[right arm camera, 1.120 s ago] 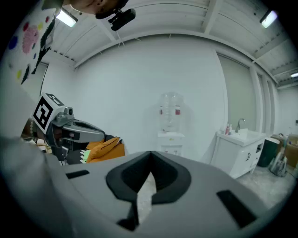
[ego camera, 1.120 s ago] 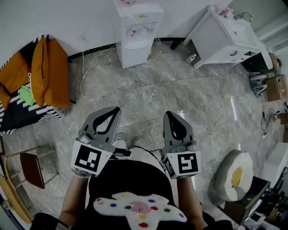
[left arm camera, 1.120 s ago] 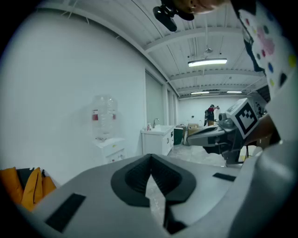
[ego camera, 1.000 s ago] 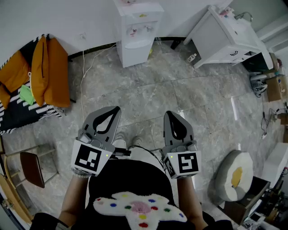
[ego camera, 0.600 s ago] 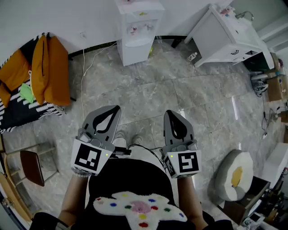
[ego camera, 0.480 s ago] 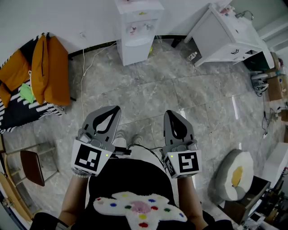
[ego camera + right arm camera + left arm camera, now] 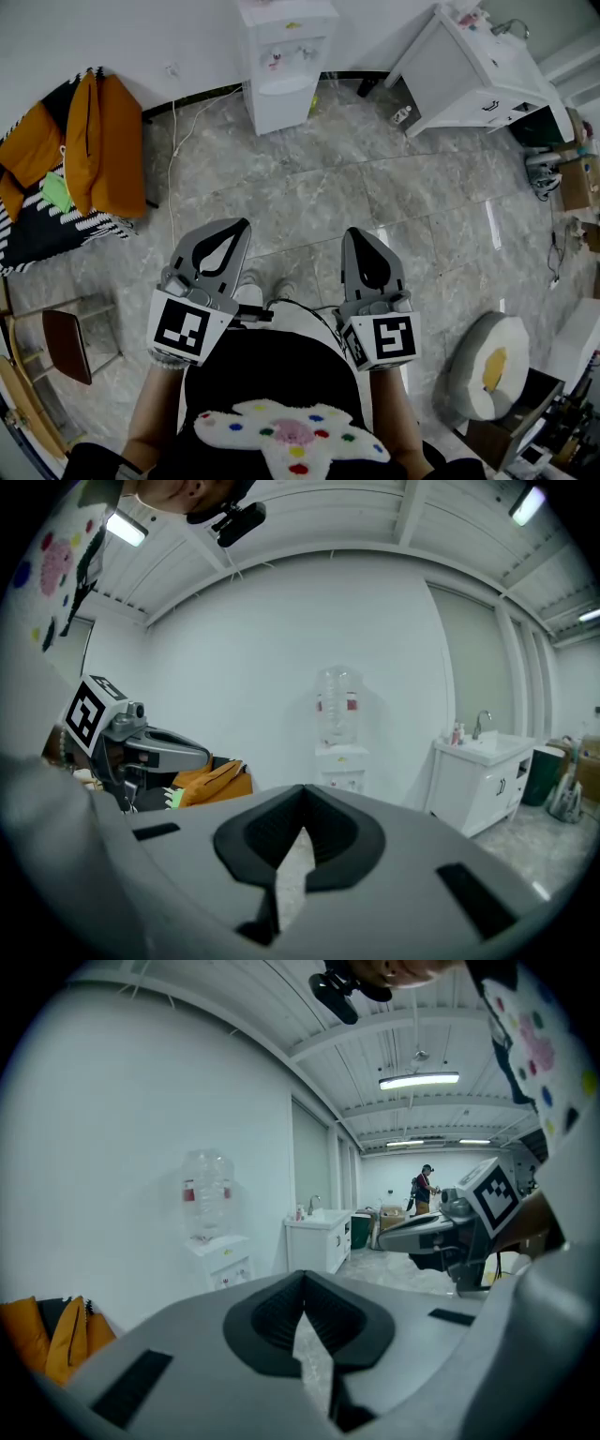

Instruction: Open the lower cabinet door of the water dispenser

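The water dispenser (image 7: 281,66) and the cabinet (image 7: 469,80) are white; the floor (image 7: 375,187) is grey with pale marbled veins; the jacket (image 7: 103,141) is orange, the cloth (image 7: 42,239) striped black and white. The left hand-held gripper (image 7: 242,227) and right hand-held gripper (image 7: 353,234) are grey, with black-and-white square markers (image 7: 190,330); the cushion (image 7: 483,366) is white, yellow at its centre.

In the head view, the water dispenser (image 7: 284,66) at twelve o'clock has slid slightly nearer the top edge. The white sink cabinet (image 7: 461,77) at one o'clock and the chair (image 7: 64,345) at eight o'clock have crept upward with it, each by only a little.
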A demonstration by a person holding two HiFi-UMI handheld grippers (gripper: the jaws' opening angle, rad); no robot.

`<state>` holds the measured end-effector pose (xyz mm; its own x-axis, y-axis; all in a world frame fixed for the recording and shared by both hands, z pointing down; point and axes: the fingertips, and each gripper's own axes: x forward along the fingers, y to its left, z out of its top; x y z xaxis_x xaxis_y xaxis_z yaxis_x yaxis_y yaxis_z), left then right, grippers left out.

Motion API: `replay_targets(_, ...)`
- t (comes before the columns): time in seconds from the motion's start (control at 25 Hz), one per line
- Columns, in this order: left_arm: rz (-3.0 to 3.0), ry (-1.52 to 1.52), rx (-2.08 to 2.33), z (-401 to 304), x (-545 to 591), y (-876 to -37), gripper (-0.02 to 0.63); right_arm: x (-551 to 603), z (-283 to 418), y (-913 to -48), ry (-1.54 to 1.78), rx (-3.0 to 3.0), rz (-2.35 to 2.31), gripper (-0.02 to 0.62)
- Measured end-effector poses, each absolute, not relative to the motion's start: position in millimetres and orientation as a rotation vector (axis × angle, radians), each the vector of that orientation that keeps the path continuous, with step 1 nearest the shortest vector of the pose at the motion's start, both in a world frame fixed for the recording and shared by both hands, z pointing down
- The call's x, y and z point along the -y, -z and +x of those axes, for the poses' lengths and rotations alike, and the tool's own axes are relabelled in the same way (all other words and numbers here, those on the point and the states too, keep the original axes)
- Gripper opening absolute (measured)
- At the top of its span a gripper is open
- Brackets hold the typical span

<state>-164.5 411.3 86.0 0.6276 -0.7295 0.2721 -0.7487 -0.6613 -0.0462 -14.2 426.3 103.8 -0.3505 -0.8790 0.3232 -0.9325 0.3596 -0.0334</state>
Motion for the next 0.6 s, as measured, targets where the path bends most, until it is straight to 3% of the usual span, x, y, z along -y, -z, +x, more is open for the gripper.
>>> replay_targets(0.6,2.783,-0.409,1.299,-125.7,-423.5,-81.6,0.012,-439.7,13.0,-98.5,-0.193,2.473,1.570,0.005)
